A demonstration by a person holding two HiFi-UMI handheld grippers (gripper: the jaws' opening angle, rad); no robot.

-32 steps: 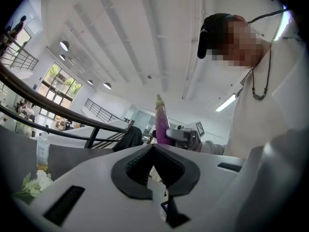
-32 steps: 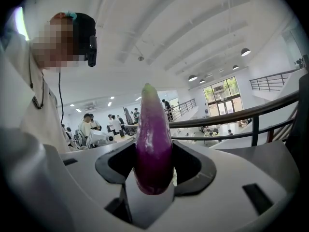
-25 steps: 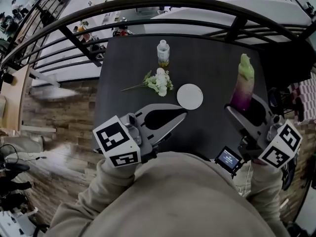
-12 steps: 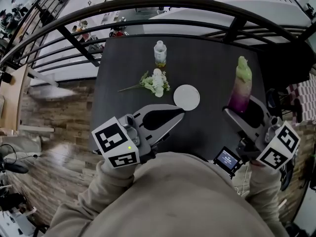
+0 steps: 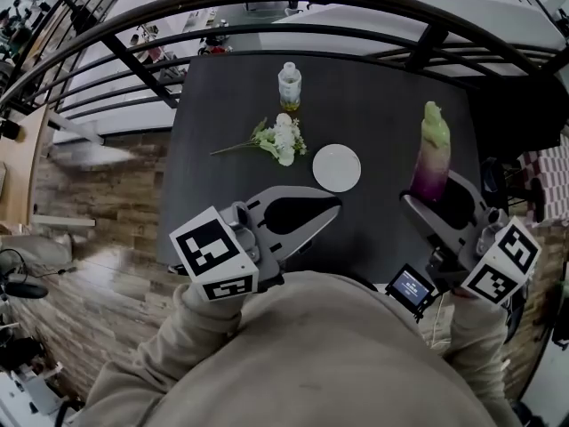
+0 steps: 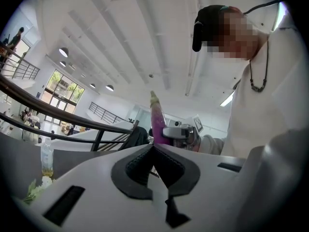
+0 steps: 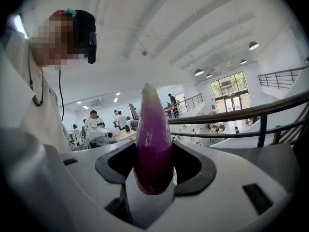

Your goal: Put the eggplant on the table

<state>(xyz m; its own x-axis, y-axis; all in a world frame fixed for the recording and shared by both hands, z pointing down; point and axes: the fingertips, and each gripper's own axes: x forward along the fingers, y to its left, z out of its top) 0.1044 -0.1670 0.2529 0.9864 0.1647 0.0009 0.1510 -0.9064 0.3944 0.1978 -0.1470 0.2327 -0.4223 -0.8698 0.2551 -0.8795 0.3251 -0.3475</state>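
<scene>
My right gripper (image 5: 433,194) is shut on the eggplant (image 5: 434,154), a purple fruit with a pale green top, held upright over the right side of the dark table (image 5: 382,105). In the right gripper view the eggplant (image 7: 153,144) fills the gap between the jaws of the right gripper (image 7: 153,170), its purple bottom end nearest the camera. My left gripper (image 5: 333,205) hovers over the table's near edge, shut with nothing in it; in the left gripper view its pads (image 6: 166,162) meet, and beyond the left gripper (image 6: 153,151) the eggplant (image 6: 157,117) shows.
On the table lie a white round plate (image 5: 337,167), a bunch of white flowers (image 5: 280,139) and a small clear bottle (image 5: 290,85) at the far edge. A black curved railing (image 5: 267,25) runs behind the table. A small screen device (image 5: 410,287) sits by my right arm.
Both grippers have kept their places and the eggplant stays in the right gripper; only the head camera's view has shifted a little.
</scene>
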